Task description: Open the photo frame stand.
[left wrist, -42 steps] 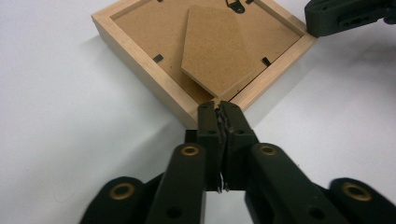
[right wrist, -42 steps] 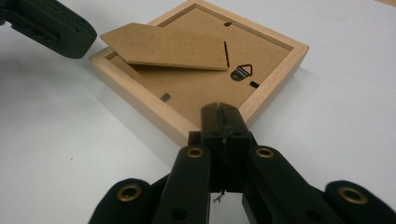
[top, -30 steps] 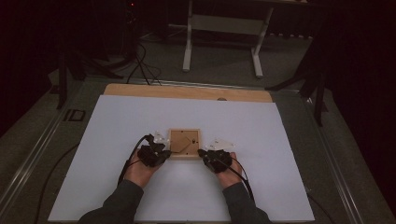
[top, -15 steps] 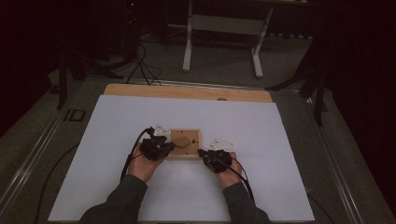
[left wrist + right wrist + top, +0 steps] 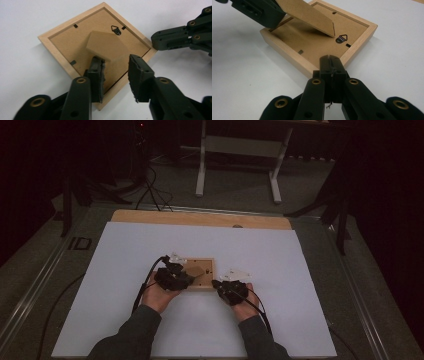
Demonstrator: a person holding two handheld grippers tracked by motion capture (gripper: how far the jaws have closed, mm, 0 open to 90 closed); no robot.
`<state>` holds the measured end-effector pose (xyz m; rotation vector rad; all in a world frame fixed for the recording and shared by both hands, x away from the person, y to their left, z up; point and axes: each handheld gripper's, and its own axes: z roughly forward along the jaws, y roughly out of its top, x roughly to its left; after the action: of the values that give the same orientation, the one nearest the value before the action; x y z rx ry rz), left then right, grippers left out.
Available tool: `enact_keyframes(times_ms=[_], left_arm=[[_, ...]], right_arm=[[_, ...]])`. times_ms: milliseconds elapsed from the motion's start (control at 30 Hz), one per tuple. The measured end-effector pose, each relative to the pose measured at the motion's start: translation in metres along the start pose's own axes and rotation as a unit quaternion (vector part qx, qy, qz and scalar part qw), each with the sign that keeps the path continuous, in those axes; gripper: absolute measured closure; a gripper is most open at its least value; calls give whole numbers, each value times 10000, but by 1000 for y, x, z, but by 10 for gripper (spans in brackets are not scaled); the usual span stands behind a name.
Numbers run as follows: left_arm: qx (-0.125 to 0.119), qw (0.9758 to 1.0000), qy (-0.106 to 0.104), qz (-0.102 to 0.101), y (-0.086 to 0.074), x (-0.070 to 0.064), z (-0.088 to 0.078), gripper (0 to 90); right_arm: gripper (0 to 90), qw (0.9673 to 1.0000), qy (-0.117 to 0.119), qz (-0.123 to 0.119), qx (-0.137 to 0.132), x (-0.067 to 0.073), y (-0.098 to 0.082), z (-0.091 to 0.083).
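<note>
At the near middle of the white table sheet (image 5: pixel 300 270) a small wooden picture frame (image 5: pixel 201 273) lies face down, its fibreboard back up, with a sawtooth hanger (image 5: pixel 116 29) and small black turn clips showing. The left gripper (image 5: pixel 115 71) has just been opening its jaws; they now stand partly apart over the frame's near corner, and the hinged easel stand (image 5: pixel 106 46) on the back ends between them, raised at a slant, with no pad visibly pressing it. Compared with a moment ago, that hand sits further in over the frame. The right gripper (image 5: pixel 331 65) has its jaws closed together, tips against the frame's near edge, seemingly steadying it. The stand looks freed, so the back seems ready for the next step
</note>
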<state>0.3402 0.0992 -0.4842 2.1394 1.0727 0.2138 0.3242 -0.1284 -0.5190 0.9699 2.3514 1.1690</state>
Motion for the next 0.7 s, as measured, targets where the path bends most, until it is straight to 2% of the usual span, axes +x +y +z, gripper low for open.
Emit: enact_keyframes(times_ms=[267, 533, 700], left_arm=[[-59, 9991, -201, -356, 5, 5, 7, 548], [1, 9961, -376, -793, 9, 14, 18, 529], [-29, 9948, -388, -938, 11, 16, 20, 521]], right_arm=[[900, 10000, -5, -14, -2, 0, 0, 0], [900, 10000, -6, -16, 5, 0, 0, 0], [900, 10000, -4, -25, 3, 0, 0, 0]])
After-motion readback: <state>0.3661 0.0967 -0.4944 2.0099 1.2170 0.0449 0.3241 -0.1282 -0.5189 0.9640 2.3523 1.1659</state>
